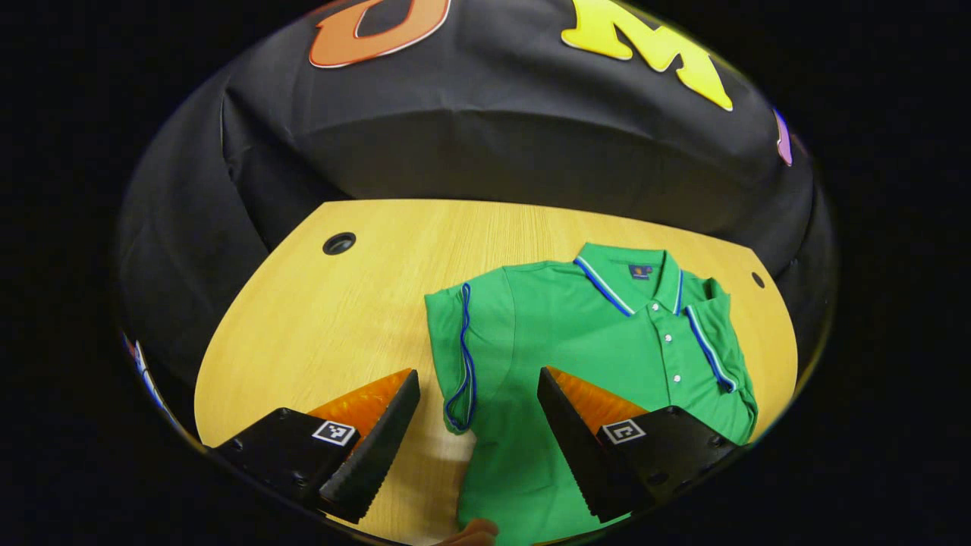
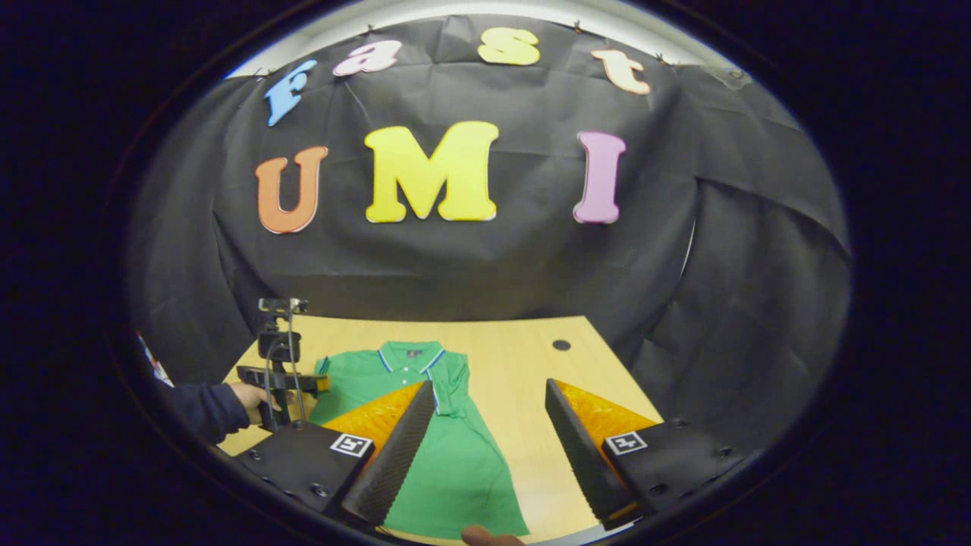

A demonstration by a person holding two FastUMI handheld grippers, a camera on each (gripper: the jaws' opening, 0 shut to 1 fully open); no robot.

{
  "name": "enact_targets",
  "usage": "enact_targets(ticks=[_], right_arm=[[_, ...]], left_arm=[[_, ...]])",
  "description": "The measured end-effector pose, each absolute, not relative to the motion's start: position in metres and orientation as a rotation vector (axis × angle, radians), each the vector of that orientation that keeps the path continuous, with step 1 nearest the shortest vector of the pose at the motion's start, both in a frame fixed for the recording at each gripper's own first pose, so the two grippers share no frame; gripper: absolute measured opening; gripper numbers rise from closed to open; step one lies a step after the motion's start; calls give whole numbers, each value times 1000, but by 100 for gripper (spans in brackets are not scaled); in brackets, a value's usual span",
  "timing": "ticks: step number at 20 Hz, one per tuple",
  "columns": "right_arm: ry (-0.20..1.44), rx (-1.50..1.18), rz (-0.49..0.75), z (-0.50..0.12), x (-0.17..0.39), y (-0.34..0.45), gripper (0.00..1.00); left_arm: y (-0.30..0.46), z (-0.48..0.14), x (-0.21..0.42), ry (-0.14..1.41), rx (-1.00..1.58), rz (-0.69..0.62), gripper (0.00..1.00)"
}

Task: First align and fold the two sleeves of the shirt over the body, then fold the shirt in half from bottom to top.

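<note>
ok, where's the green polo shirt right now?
The green polo shirt lies flat on the light wooden table, collar toward the black cloth wall, both sleeves folded in. In the left gripper view it lies below the open left gripper.

Green shirt (image 1: pixel 592 341) flat on table, sleeves folded in.

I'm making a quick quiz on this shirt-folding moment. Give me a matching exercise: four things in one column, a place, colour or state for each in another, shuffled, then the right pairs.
Things:
1. shirt
2. collar
3. left gripper
4. table

Descriptions:
A. light wood with a round dark hole
B. open, above the shirt's edge
C. green, flat, both sleeves folded in
D. trimmed with blue and white stripes

Pairs: 1-C, 2-D, 3-B, 4-A
</note>
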State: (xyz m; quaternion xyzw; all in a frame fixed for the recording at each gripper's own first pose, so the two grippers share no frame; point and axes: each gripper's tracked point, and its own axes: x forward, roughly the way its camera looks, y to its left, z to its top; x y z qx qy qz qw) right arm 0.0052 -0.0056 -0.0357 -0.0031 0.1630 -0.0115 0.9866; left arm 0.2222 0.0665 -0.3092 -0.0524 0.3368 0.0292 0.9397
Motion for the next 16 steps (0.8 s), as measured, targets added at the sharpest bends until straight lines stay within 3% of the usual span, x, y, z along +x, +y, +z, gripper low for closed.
enact_targets(ticks=[3,4,8,9,12,13,16], right_arm=[[233,-107,-48,-12,-9,-8,92],[187,-135,-76,3,-10,-13,95],[68,-139,-83,39,-17,-2,96],[60,-135,-75,41,-18,2,96],[58,-125,-61,41,-21,10,95],[68,-118,-62,38,-22,9,95],[95,-90,-88,31,-24,-1,95]], left_arm=[[75,-318,240,704,-90,106,100],[77,-320,246,709,-97,122,100],[76,-333,257,763,-131,122,92],[76,-337,258,780,-122,122,86],[77,-337,261,786,-91,108,79],[77,-338,261,795,-83,104,70],[73,-338,262,811,-70,80,57]])
